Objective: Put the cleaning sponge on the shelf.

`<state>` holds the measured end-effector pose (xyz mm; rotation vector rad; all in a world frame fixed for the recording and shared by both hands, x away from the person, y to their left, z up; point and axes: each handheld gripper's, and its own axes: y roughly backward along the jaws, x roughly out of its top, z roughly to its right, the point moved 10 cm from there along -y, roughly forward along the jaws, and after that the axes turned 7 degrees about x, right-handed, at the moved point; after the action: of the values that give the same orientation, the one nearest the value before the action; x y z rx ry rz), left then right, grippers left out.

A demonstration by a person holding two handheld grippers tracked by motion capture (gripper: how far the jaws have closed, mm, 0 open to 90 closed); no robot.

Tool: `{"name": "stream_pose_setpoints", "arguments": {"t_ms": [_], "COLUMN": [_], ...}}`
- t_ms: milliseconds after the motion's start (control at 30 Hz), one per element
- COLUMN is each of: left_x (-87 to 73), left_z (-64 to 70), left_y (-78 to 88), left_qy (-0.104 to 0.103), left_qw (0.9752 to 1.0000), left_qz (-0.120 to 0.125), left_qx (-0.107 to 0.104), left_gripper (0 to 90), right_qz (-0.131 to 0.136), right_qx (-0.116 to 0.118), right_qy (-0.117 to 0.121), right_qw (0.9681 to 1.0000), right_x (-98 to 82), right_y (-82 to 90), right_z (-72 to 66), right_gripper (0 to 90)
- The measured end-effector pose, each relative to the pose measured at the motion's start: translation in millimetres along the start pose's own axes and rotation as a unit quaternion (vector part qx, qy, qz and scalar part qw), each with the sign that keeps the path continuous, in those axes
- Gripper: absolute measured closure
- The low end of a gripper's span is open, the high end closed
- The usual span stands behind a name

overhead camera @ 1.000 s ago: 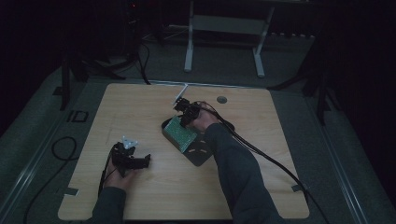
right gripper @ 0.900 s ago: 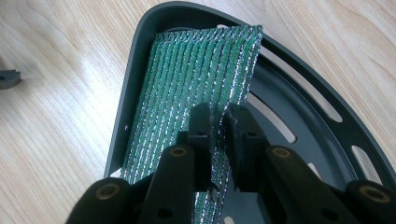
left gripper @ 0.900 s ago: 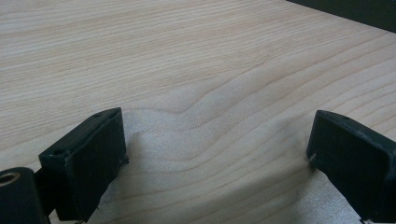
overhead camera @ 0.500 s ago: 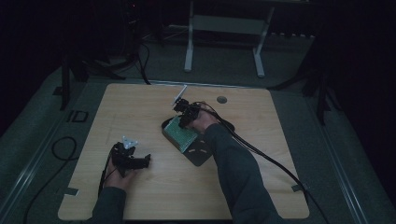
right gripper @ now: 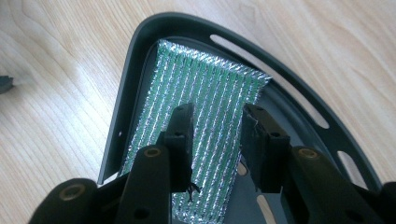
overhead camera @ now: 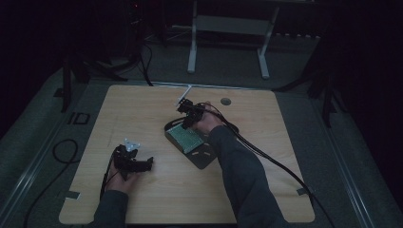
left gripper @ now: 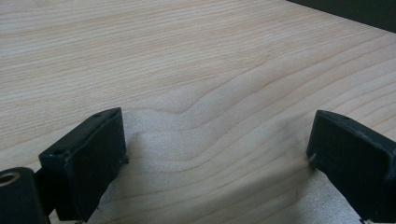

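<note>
Right hand-held gripper [right gripper: 217, 116] is where I am working: it hangs over a green ribbed pad [right gripper: 201, 121] with a silvery sheen, and its two black jaws stand partly apart. They have just been opening. The pad lies beneath and between them, and I cannot see either jaw pressing on it, so I read the pad as not gripped. The pad rests in a dark grey tray [right gripper: 135, 60] with a curved rim and long slots cut near its edge. In the right gripper view the pad runs from the tray's rounded corner down toward the jaws.

From the high view, the right hand-held gripper [overhead camera: 186, 116] sits at the far end of the green pad [overhead camera: 187, 137], near the middle of the pale wooden bench [overhead camera: 266, 190]. The tray [overhead camera: 202, 156] lies slantwise under the pad, and my right sleeve [overhead camera: 237, 175] crosses just beside its near end. Cables [overhead camera: 266, 154] trail from the gripper back across the bench.

Left hand-held gripper [overhead camera: 133, 160] rests well apart from the tray, toward the near left part of the bench. In its own view, the left hand-held gripper [left gripper: 217, 154] has its jaws spread wide with bare wood grain between them, holding nothing.
</note>
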<state>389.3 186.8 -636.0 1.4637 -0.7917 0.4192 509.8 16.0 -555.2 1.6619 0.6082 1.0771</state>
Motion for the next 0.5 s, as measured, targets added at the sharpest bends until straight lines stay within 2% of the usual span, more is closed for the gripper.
{"name": "stream_pose_setpoints", "arguments": {"t_ms": [133, 167, 267, 333, 400, 433, 500], "left_x": [-0.1, 0.0, -0.1, -0.1, -0.1, -0.1, -0.1], "left_z": [-0.1, 0.0, -0.1, -0.1, -0.1, -0.1, -0.1], "left_y": [0.0, 0.0, 0.0, 0.1, 0.1, 0.1, 0.0], "left_qy": [-0.001, 0.0, 0.0, 0.0, -0.001, -0.001, -0.001], "left_qw": [1.0, 1.0, 1.0, 1.0, 1.0, 1.0, 1.0], "left_qz": [0.0, 0.0, 0.0, -0.001, -0.001, -0.001, -0.001], "left_qx": [0.0, 0.0, 0.0, 0.0, 0.0, 0.0, 0.0], "left_gripper": [4.9, 4.9, 4.9, 4.8, 4.8, 4.8, 4.9], "right_qz": [0.01, 0.019, 0.031, 0.041, 0.042, 0.039, 0.046], "right_qx": [-0.007, -0.016, -0.027, -0.027, -0.032, -0.044, -0.045], "right_qy": [0.002, 0.006, 0.01, 0.004, 0.001, -0.001, -0.004], "right_qw": [0.9999, 0.9997, 0.9991, 0.9988, 0.9986, 0.9983, 0.9979], "right_x": [1.8, 2.4, 1.2, -1.6, -4.0, -9.4, -13.3], "right_y": [5.9, 12.4, 20.8, 26.5, 28.9, 33.3, 38.1], "right_z": [0.5, 0.8, 1.5, 3.2, 5.7, 10.7, 13.7], "right_gripper": [61.4, 57.7, 56.1, 54.8, 54.6, 53.7, 53.5]}}
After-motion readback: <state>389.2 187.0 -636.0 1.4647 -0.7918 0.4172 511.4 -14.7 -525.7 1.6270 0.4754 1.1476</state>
